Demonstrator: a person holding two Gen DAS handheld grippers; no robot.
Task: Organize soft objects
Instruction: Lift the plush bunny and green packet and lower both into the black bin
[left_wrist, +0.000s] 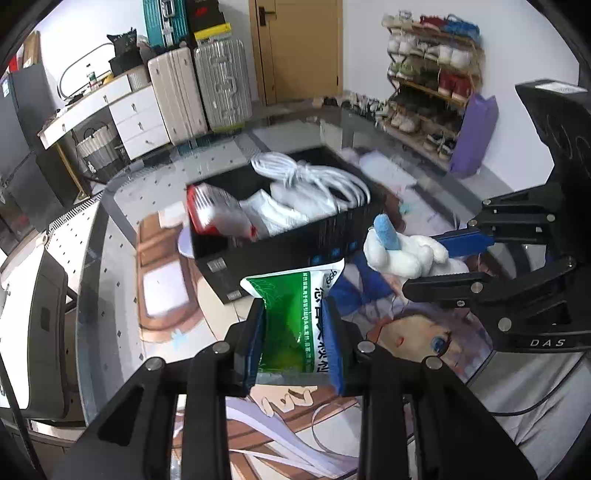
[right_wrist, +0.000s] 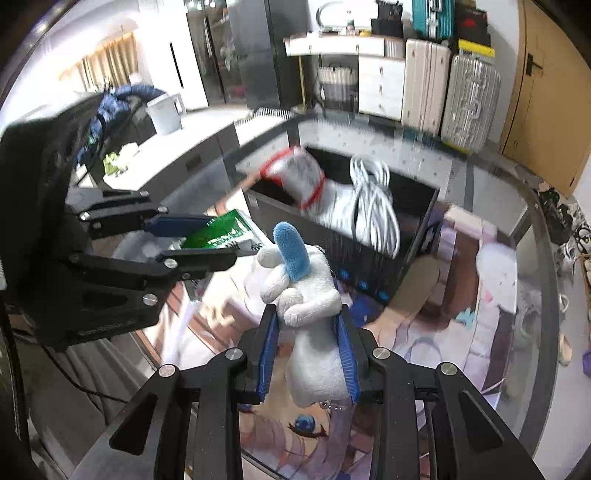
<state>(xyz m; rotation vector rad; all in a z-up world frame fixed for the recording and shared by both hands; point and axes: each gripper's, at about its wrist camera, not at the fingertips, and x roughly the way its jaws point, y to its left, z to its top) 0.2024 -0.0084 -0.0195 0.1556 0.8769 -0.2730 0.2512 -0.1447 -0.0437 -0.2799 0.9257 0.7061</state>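
My left gripper (left_wrist: 295, 332) pinches the packet (left_wrist: 291, 314), my right gripper (right_wrist: 308, 347) squeezes the plush (right_wrist: 310, 310); either may slip or snag the box (left_wrist: 295, 251) rim.

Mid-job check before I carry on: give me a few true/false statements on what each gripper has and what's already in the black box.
1. The left gripper is shut on the green packet. True.
2. The right gripper is open with nothing between its fingers. False: it is shut on the white plush toy.
3. A coil of white cable lies in the black box. True.
4. The black box holds nothing. False: it holds the cable, white packets and a red-edged packet.
5. The plush toy has a blue part. True.
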